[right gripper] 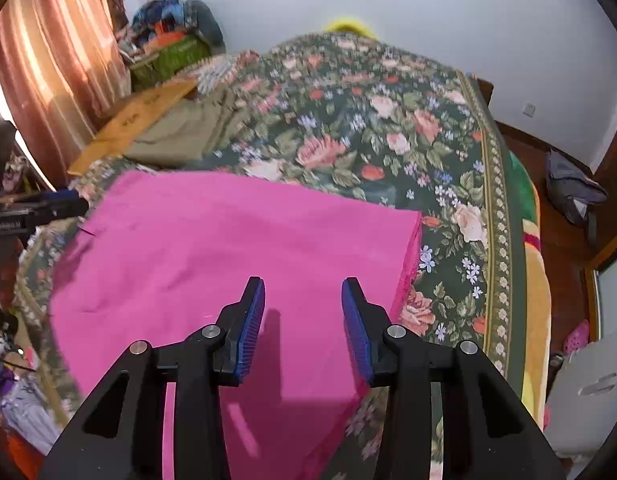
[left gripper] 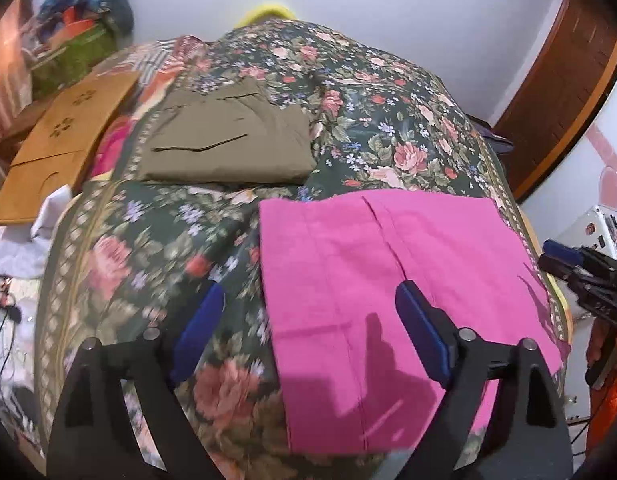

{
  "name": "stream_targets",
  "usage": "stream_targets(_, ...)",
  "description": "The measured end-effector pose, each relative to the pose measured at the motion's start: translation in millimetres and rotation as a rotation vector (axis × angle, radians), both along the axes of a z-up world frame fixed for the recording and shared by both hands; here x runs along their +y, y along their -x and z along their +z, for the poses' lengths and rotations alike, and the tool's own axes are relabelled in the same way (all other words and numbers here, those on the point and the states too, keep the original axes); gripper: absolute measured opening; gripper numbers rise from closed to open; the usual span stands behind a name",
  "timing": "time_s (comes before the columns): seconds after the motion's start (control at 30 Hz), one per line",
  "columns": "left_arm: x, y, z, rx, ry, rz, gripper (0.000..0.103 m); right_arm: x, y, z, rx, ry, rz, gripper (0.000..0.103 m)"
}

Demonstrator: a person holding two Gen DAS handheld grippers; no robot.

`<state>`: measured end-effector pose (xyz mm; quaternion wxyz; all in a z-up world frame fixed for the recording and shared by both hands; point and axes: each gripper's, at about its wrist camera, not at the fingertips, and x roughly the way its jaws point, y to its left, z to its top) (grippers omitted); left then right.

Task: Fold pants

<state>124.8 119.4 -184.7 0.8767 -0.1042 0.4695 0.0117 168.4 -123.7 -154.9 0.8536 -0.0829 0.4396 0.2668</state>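
Pink pants lie flat on the floral bedspread, near its front edge; they also show in the right wrist view. My left gripper is open and empty, hovering over the pants' left edge. My right gripper is open and empty above the pants' right part; it also shows at the right edge of the left wrist view. Folded olive pants lie further back on the left, also seen in the right wrist view.
A wooden board lies at the bed's left side, with a green basket of clothes behind it. Curtains hang on the left. The bed's right edge drops to a wooden floor with a bag.
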Motion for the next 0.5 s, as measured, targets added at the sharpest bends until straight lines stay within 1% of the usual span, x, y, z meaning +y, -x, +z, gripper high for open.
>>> stream_targets(0.1,-5.8,18.9,5.1,-0.004,-0.008,0.000,0.090,2.8,13.2,10.5,-0.029,-0.029,0.006,0.046)
stream_targets(0.17,-10.4,31.7,7.1,-0.002,-0.007,-0.002,0.090,7.9,24.2,16.5,-0.055,-0.042,0.018,0.047)
stream_targets(0.27,-14.7,46.2,4.9,0.003,0.015,0.015,0.091,14.7,35.9,18.8,-0.065,-0.061,0.042,0.048)
stream_targets(0.4,-21.1,59.0,-5.0,0.026,0.059,0.025,0.091,25.9,49.8,12.4,-0.051,-0.077,0.070,0.049)
stream_targets(0.5,-24.6,69.1,-16.8,0.060,0.107,0.033,0.091,33.5,58.6,1.9,-0.033,-0.071,0.090,0.049)
